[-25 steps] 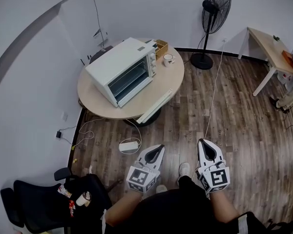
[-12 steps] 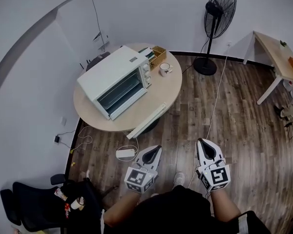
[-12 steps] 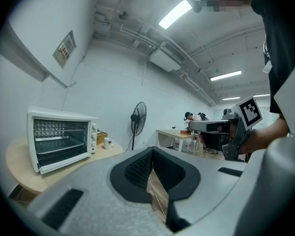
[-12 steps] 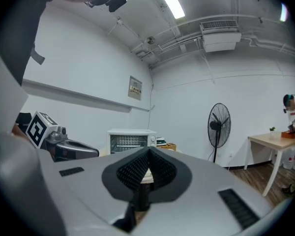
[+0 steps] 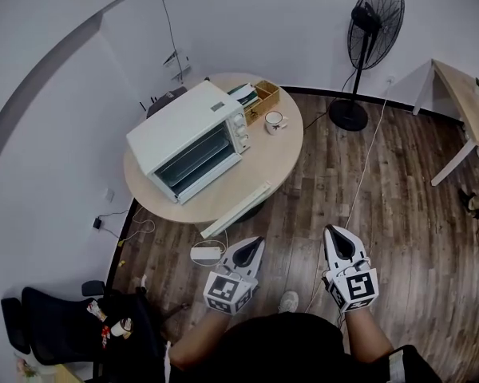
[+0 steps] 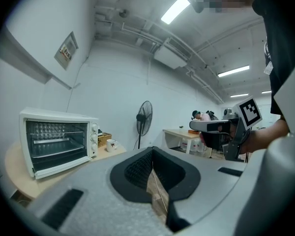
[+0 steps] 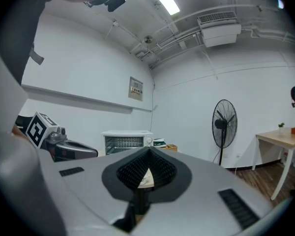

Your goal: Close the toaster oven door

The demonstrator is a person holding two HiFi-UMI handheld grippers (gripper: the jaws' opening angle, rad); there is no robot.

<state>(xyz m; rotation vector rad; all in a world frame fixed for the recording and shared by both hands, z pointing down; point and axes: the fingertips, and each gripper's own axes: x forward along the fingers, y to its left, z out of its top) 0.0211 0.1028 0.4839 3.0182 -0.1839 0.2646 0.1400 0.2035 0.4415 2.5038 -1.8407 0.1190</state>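
Observation:
A white toaster oven stands on a round wooden table, well ahead of both grippers. In the left gripper view the toaster oven shows its wire rack, and its door looks folded down at the front. It also appears small and far off as the toaster oven in the right gripper view. My left gripper and right gripper hang side by side over the wooden floor, close to my body. Both are shut with nothing between the jaws.
A mug and a wooden box sit beside the oven. A long white strip lies at the table's near edge. A power strip, a cable, a standing fan, a black chair and a desk surround me.
The head view has shifted, so the table, oven and fan sit slightly differently in the picture. Both grippers stay shut in the same place before my body.

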